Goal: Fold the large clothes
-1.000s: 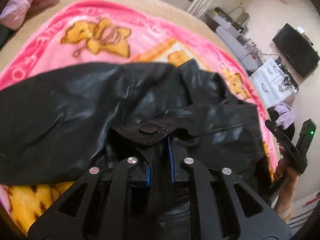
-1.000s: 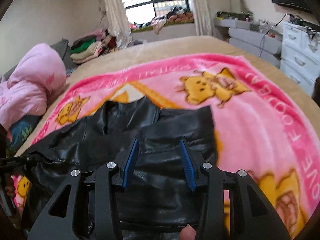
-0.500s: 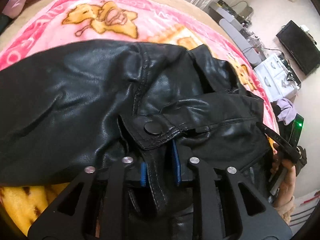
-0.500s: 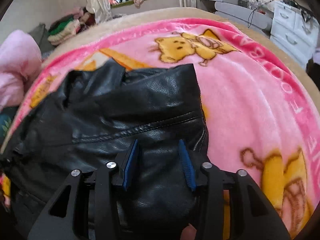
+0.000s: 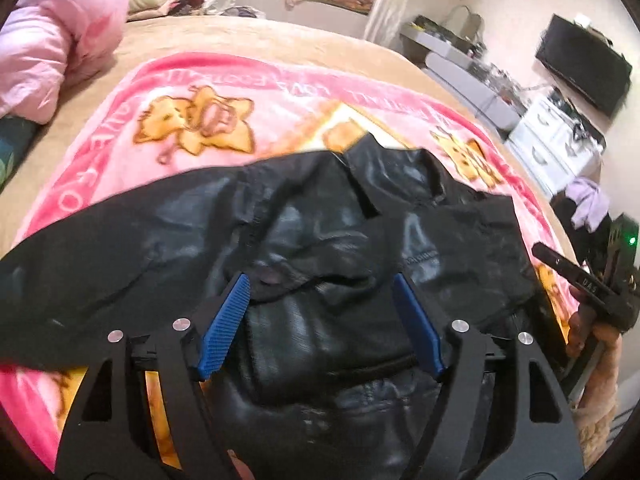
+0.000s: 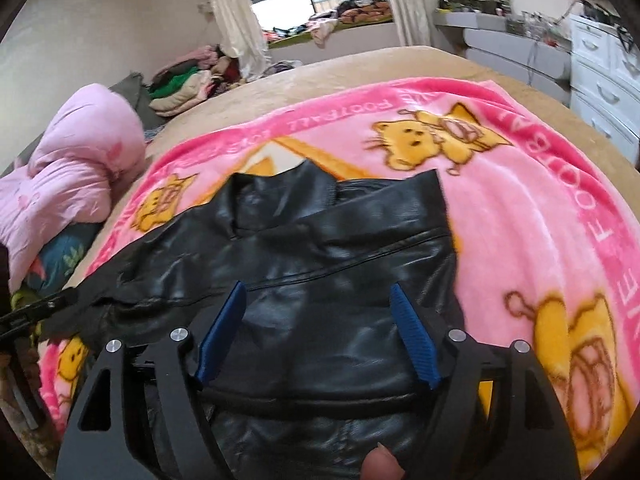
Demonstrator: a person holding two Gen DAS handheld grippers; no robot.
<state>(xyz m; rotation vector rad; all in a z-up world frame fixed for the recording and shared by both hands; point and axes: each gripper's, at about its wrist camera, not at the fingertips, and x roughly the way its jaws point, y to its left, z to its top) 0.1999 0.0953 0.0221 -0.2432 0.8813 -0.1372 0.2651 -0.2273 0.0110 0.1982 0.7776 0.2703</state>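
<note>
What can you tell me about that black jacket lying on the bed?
The black jacket looks like shiny leather, creased and glossy, with stitched seams and a collar at its far end. It lies partly folded on the pink cartoon blanket, one long panel trailing off to the left. Both the left gripper and right gripper hover at its near edge with jaws spread wide; neither is gripping it.

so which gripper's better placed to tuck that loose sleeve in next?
Left, probably. The left gripper is open over the black leather jacket, whose unfolded part sprawls off to its left. The right gripper, also open, sits over the neatly folded side.
</note>
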